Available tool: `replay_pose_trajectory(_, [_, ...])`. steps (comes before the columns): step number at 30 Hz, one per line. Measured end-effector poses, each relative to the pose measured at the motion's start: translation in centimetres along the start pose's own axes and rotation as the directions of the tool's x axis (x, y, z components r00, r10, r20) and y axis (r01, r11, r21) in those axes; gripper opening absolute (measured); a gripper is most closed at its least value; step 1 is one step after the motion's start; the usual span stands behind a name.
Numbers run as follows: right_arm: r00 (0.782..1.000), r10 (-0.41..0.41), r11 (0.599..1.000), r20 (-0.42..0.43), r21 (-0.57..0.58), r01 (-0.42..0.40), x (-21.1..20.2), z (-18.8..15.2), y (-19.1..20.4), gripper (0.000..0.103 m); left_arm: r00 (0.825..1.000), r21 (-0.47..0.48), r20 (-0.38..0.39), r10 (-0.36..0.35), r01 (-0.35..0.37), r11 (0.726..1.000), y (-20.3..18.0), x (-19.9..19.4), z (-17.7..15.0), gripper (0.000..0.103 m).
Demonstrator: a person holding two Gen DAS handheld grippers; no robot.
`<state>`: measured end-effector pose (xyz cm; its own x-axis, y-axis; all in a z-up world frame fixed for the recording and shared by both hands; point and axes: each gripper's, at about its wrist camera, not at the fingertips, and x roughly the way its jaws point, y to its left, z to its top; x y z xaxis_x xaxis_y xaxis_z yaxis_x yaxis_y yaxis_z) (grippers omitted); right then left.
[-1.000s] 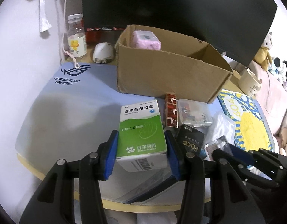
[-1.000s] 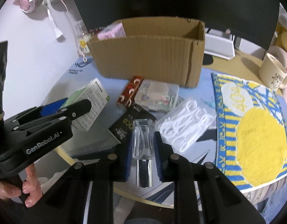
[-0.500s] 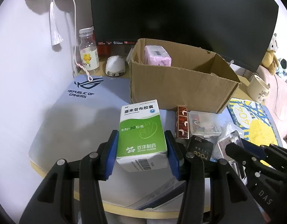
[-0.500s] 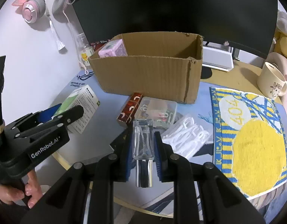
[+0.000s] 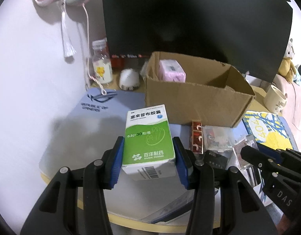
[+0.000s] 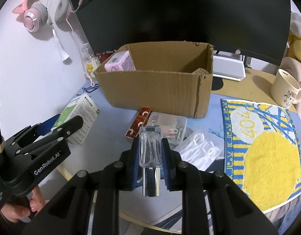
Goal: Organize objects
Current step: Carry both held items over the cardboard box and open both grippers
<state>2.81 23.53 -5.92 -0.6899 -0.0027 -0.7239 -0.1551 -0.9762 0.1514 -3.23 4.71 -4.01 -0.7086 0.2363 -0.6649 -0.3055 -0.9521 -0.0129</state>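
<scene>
My left gripper (image 5: 148, 152) is shut on a green and white medicine box (image 5: 147, 135), held above the desk mat in front of the open cardboard box (image 5: 191, 101). A pink pack (image 5: 172, 73) lies inside that cardboard box (image 6: 158, 92). My right gripper (image 6: 150, 154) is shut on a clear glass bottle with a silver cap (image 6: 150, 148), held above the desk. In the right wrist view the left gripper (image 6: 58, 123) with the medicine box (image 6: 80, 113) shows at the left. On the mat lie a red packet strip (image 6: 138, 125), a clear plastic case (image 6: 168, 125) and white floss picks (image 6: 199, 150).
A dark monitor (image 6: 179, 9) stands behind the cardboard box. Pink headphones (image 6: 42, 11) hang on the wall at left, above a small bottle (image 5: 101, 68) and a white mouse (image 5: 128, 76). A yellow and blue towel (image 6: 261, 146) and a cream mug (image 6: 285, 88) sit at right.
Both grippers have tilted upward with their objects still held; the cardboard box and small items sit lower in both views, and more of the wall, headphones and monitor shows.
</scene>
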Motion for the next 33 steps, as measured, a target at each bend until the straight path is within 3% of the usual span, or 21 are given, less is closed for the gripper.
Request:
replay_pose_trajectory(18, [0.993, 0.011, 1.0, 0.119, 0.02, -0.013, -2.4, 3.5, -1.4, 0.023, 0.991, 0.034, 0.13, 0.025, -0.029, 0.999, -1.0, -2.7, 3.7, 0.047])
replay_pose_trajectory(33, [0.988, -0.037, 0.999, 0.147, 0.036, 0.032, -2.2, 7.8, -2.7, 0.023, 0.987, 0.041, 0.16, 0.006, -0.013, 0.999, -2.7, -2.6, 9.0, 0.047])
